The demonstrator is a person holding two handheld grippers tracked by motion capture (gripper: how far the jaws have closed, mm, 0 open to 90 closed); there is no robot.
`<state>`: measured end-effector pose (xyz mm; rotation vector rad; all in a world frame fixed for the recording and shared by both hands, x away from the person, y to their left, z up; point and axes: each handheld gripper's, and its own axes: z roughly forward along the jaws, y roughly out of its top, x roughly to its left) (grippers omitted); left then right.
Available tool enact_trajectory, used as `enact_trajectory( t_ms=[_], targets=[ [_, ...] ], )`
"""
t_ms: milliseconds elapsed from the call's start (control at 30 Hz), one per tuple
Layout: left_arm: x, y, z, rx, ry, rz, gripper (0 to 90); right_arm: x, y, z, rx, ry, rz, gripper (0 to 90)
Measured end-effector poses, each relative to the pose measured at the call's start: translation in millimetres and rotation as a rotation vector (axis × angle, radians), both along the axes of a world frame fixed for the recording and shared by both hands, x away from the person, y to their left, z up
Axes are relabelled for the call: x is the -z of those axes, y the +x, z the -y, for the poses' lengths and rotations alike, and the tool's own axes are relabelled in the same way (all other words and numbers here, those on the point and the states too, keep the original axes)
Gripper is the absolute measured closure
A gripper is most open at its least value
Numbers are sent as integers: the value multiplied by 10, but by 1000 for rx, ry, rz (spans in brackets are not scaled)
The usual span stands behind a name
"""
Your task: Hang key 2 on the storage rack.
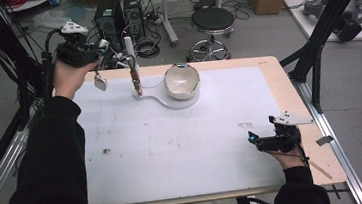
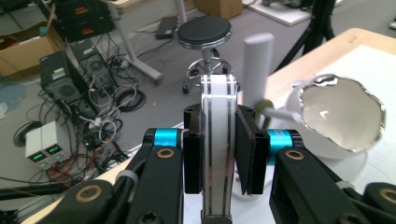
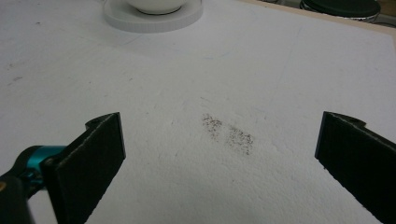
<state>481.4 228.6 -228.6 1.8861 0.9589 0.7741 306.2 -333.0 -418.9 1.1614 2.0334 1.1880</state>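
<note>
Table [image 1: 288, 91], wood-edged, as I see it: white foam sheet [image 1: 173, 148] covering top; white stand base [image 1: 181, 102] resting on sheet, far side.
</note>
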Motion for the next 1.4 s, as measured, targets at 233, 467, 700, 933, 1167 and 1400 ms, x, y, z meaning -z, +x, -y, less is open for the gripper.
enact_trajectory(
  t_ms=[233, 467, 700, 933, 1167, 1400],
  targets=[
    [25, 193, -30, -40, -3, 12, 745, 1, -1, 16, 6, 7, -1, 6],
    [188, 431, -62, -80, -37, 19, 745, 2, -12, -11, -4, 6, -5, 6],
    [217, 607, 72, -82, -52, 29, 745, 23, -6, -6, -11, -8, -12, 6],
    [246, 681, 340, -72, 48, 59, 745, 31, -23, -23, -22, -32, -11, 6],
    [240, 728, 519, -70, 25, 61, 745, 15, -48, 5, -11, -26, -7, 6],
    [273, 679, 469, -125, -72, 37, 745, 26, -53, 25, -7, -25, -10, 6]
  ],
)
